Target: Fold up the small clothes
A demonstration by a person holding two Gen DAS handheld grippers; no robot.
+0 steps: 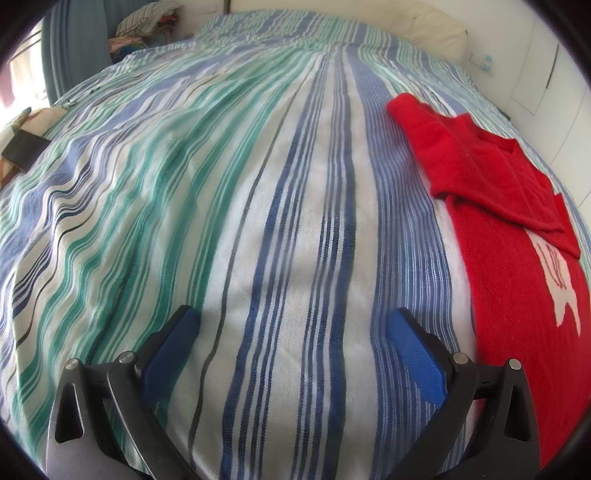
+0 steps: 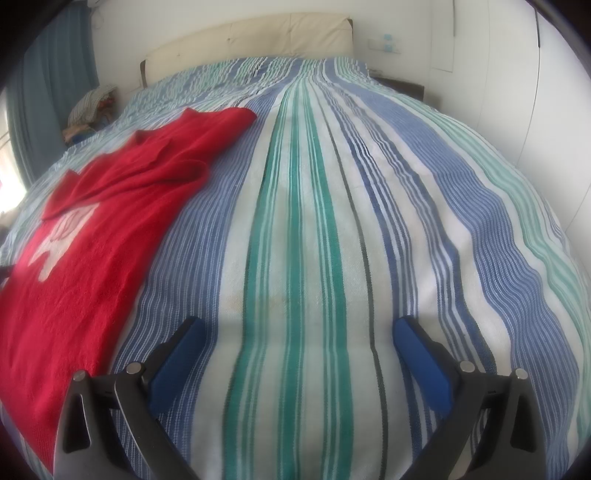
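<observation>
A small red sweater (image 1: pixel 513 236) with a white motif lies flat on the striped bedspread (image 1: pixel 258 206), one sleeve folded across its chest. In the left wrist view it runs along the right edge. My left gripper (image 1: pixel 293 321) hovers open over bare bedspread to the sweater's left, nothing between its blue pads (image 1: pixel 417 354). In the right wrist view the red sweater (image 2: pixel 85 258) fills the left side. My right gripper (image 2: pixel 297 330) stands open over the bedspread (image 2: pixel 332 229) to the sweater's right, holding nothing.
A cream headboard (image 2: pixel 258 37) and white wall close the far end. A pile of clothes (image 1: pixel 147 22) sits beside the bed near a blue curtain (image 2: pixel 55 85). Folded fabric items (image 1: pixel 22 144) lie at the bed's left edge. White cabinet doors (image 2: pixel 517 92) line the right side.
</observation>
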